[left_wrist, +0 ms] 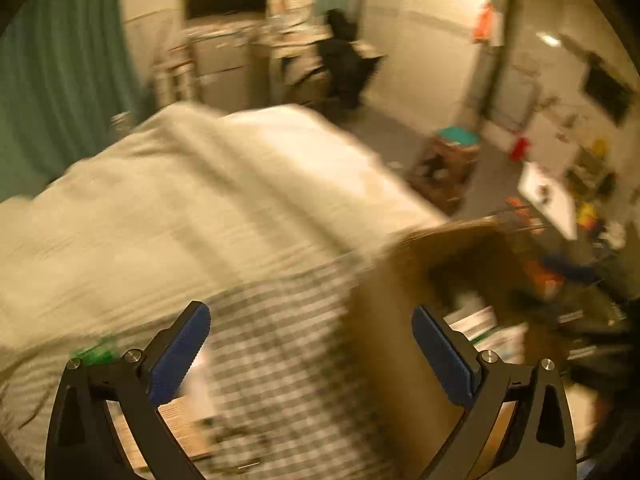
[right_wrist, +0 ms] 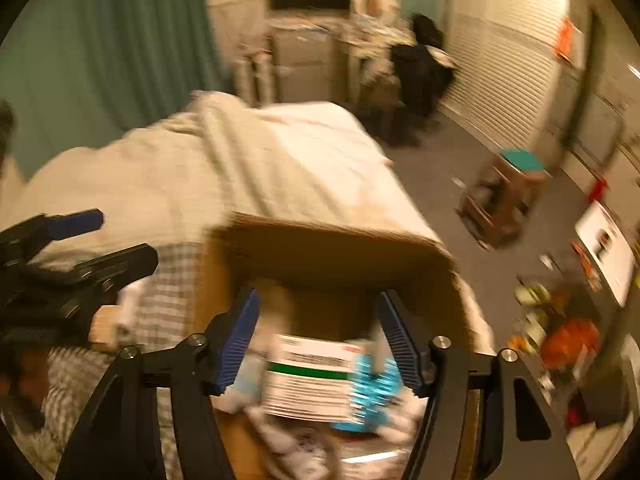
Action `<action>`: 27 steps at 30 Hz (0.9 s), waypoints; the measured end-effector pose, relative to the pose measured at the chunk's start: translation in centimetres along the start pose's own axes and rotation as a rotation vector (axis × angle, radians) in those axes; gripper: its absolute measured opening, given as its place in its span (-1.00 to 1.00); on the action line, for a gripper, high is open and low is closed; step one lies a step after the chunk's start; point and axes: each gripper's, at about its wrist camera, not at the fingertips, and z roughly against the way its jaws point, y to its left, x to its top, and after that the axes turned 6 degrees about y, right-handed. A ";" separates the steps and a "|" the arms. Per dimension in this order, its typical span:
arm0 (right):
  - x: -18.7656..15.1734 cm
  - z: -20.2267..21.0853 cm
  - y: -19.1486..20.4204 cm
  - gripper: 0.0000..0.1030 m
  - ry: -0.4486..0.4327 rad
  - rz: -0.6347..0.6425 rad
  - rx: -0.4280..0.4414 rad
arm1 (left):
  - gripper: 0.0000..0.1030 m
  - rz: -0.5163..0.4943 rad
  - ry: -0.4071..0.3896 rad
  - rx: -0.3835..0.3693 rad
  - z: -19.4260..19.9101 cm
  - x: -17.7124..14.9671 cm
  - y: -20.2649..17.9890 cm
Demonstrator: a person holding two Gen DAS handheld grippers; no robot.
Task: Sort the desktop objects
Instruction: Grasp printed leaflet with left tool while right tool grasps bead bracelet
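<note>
Both views are motion-blurred. A brown cardboard box [right_wrist: 328, 252] stands on a checked cloth [left_wrist: 280, 340]; it also shows in the left wrist view [left_wrist: 392, 320]. Inside lie a white carton with a green stripe [right_wrist: 312, 380], a blue packet [right_wrist: 376, 384] and white items. My right gripper [right_wrist: 318, 332] is open above the box, with nothing between its fingers. My left gripper [left_wrist: 310, 340] is open and empty over the cloth, left of the box; it also shows at the left of the right wrist view [right_wrist: 84, 236]. A green item [left_wrist: 96, 354] and papers [left_wrist: 188, 412] lie near its left finger.
A cream blanket [left_wrist: 200, 200] covers the bed behind the cloth. On the floor to the right stand a stool with a teal top [right_wrist: 520, 164] and scattered clutter [right_wrist: 568, 340]. Cabinets [right_wrist: 304, 56] and a dark chair [right_wrist: 420, 68] stand at the far wall.
</note>
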 end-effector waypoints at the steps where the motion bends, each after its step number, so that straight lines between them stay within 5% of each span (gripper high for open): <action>1: 0.1 0.3 1.6 0.27 -0.013 0.031 0.034 | 1.00 0.018 0.019 0.038 -0.3 -0.8 1.6; 6: -0.3 -1.0 9.5 0.29 0.019 0.162 0.155 | 1.00 0.284 0.216 0.158 -4.2 -8.2 12.1; 11: -3.4 -5.4 17.5 0.29 0.153 0.302 0.240 | 1.00 0.380 0.301 0.104 -6.6 -13.3 15.1; 18: -7.5 -12.6 21.7 0.29 0.324 0.331 0.264 | 1.00 0.378 0.309 0.023 -8.4 -13.4 15.3; 25: -8.1 -19.0 20.8 -0.23 0.430 0.264 0.207 | 1.00 0.357 0.302 0.010 -11.0 -11.9 15.6; 27: -8.4 -19.7 21.1 -0.25 0.429 0.281 0.205 | 1.00 0.367 0.312 -0.002 -11.7 -11.6 16.0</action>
